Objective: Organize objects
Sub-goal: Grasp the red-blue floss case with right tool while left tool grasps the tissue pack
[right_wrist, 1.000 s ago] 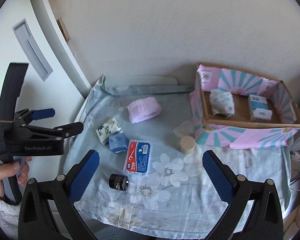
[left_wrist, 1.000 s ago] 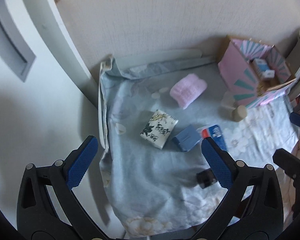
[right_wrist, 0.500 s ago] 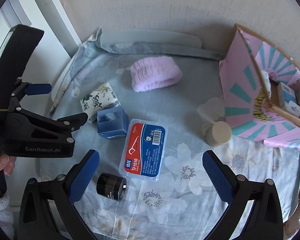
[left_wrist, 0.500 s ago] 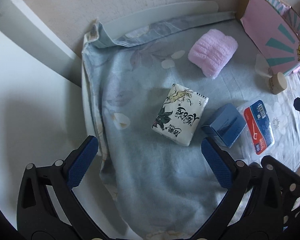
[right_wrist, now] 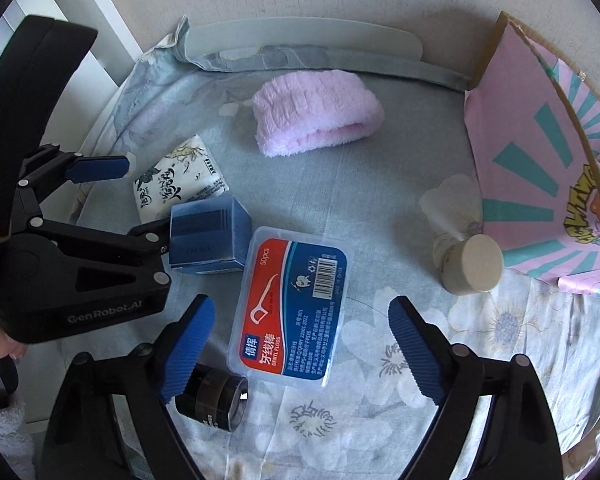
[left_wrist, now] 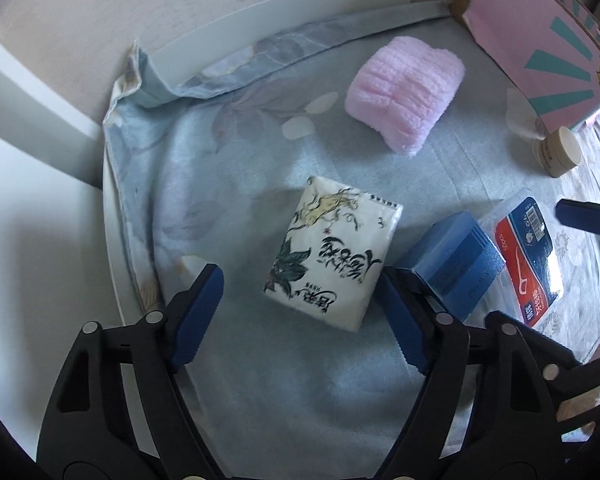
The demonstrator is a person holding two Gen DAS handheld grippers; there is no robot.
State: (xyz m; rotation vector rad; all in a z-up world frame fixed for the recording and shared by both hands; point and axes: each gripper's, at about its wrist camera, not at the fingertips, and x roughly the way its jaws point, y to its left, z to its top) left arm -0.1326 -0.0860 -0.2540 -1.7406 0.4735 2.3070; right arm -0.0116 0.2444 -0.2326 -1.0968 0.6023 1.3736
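Observation:
My left gripper (left_wrist: 300, 312) is open, low over the cloth, its fingers on either side of the near end of a white tissue pack (left_wrist: 334, 256) with black lettering. A blue box (left_wrist: 456, 256) lies just right of it. My right gripper (right_wrist: 300, 344) is open, straddling the near end of a dental floss case (right_wrist: 292, 312). The tissue pack (right_wrist: 180, 176) and blue box (right_wrist: 208, 236) show in the right wrist view beside the left gripper (right_wrist: 140, 196). A pink cardboard box (right_wrist: 540, 168) stands at the right.
A folded pink towel (right_wrist: 316, 112) lies at the back. A small cream jar (right_wrist: 470, 264) lies by the pink box. A black cylinder (right_wrist: 216, 398) lies under my right gripper's left finger. The floral cloth (left_wrist: 220, 168) covers the table; its left edge (left_wrist: 112, 216) drops off.
Both grippers have come down and forward towards the table. The left now straddles the tissue pack, the right the floss case. Both stay open.

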